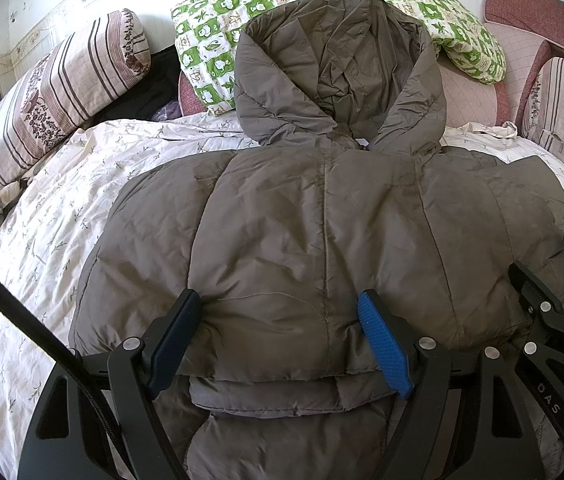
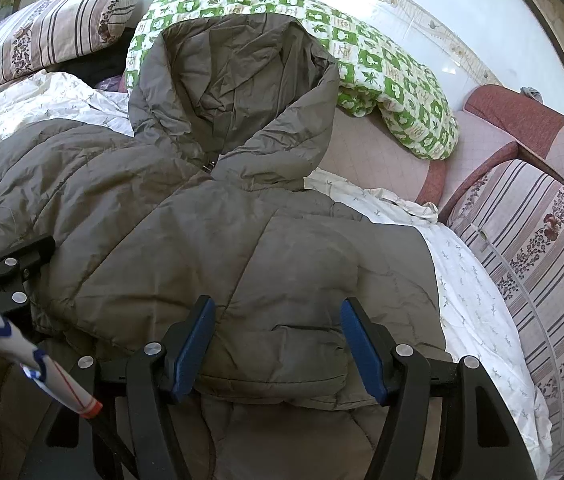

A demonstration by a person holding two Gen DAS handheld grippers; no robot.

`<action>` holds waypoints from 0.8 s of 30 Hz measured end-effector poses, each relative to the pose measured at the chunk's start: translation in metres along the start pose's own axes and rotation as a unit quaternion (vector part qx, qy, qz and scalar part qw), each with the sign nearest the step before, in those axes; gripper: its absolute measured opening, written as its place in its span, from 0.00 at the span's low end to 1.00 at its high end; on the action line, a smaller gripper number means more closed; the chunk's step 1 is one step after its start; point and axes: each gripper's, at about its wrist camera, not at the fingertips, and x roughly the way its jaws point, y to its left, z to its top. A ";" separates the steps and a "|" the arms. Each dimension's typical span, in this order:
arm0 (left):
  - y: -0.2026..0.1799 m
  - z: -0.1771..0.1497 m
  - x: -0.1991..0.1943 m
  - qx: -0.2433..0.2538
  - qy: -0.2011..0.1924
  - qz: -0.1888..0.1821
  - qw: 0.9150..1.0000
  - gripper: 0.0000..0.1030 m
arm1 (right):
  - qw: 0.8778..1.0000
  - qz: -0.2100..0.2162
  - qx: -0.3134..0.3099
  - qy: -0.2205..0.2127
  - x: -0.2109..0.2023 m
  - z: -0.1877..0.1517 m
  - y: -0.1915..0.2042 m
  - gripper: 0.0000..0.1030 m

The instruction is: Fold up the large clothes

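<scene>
Now your left claw (image 1: 278,344) and right claw (image 2: 278,348) each clamp a thick fold of the jacket (image 1: 321,220), which spreads ahead across the bed (image 1: 42,240), ready to double over.

Bare floral sheet (image 1: 54,216) left of puffy jacket (image 1: 321,220); striped cushion (image 2: 533,256) blocking right, green pillow (image 1: 242,12) behind

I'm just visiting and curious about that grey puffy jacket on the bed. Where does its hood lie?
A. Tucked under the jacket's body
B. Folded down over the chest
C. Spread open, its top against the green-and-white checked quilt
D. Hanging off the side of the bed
C: the hood lies open beyond the jacket collar, its top resting on the green checked quilt.
</scene>
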 end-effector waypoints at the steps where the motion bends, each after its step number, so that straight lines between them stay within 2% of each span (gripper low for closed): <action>1: 0.000 0.000 0.000 0.000 0.000 0.000 1.000 0.78 | 1.000 0.000 0.000 0.001 0.000 -0.001 0.000 0.68; 15: 0.004 0.000 -0.001 -0.004 -0.003 -0.003 1.000 0.78 | 1.000 0.008 0.014 -0.003 -0.003 0.004 -0.008 0.68; 19: 0.005 0.000 -0.001 -0.005 -0.005 -0.003 1.000 0.78 | 0.998 0.001 0.059 -0.039 -0.019 0.012 -0.027 0.68; 21: 0.005 0.000 -0.001 -0.004 -0.004 -0.002 1.000 0.78 | 0.994 0.023 0.084 -0.063 -0.028 0.014 -0.038 0.68; 24: 0.003 0.001 -0.001 -0.003 -0.004 0.000 1.000 0.78 | 0.989 0.086 0.096 -0.071 -0.033 0.016 -0.040 0.50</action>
